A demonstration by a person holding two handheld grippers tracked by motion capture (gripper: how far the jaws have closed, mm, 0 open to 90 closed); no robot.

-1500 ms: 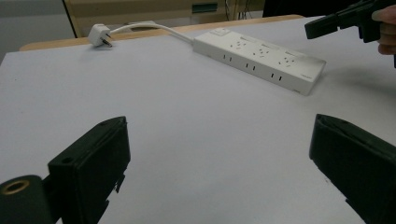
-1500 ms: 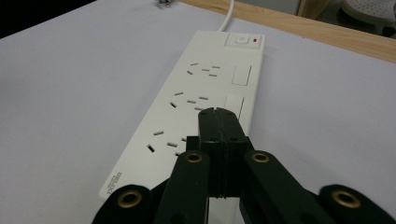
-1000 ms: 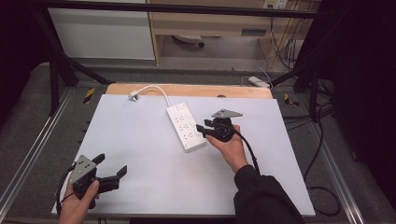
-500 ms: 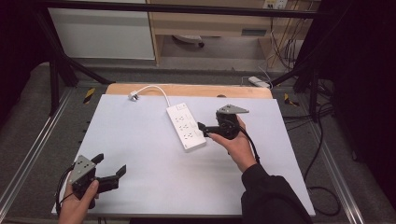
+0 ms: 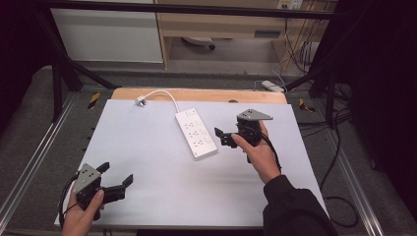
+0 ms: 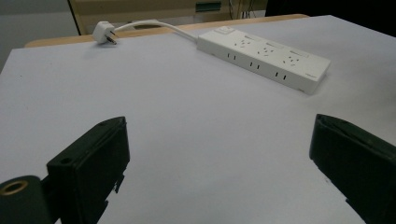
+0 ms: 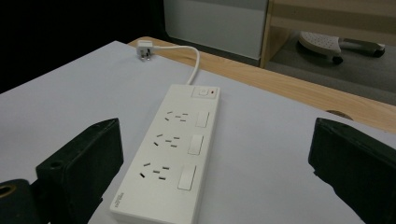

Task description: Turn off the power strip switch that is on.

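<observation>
A white power strip (image 5: 195,133) lies slanted on the white table top (image 5: 147,196), its cord curving back to a white plug (image 5: 140,102) near the far edge. My right gripper (image 5: 221,137) hovers just right of the strip, open, jaws pointing at it with nothing between them. In the right gripper view the strip (image 7: 175,149) sits between and ahead of the wide jaws (image 7: 215,135), and the plug (image 7: 144,50) lies beyond. My left gripper (image 5: 116,173) is open at the near left corner. In the left gripper view (image 6: 219,140) the strip (image 6: 266,58) and plug (image 6: 103,33) lie far ahead.
A wooden strip (image 5: 206,94) borders the table's far edge. Metal rails run along both sides. Behind the table are a shelf unit, a second power strip on the floor (image 5: 272,86) and loose cables (image 5: 339,147) at the right.
My right gripper has drifted a little to the right, away from the power strip, and stays open. The left gripper has barely moved.
</observation>
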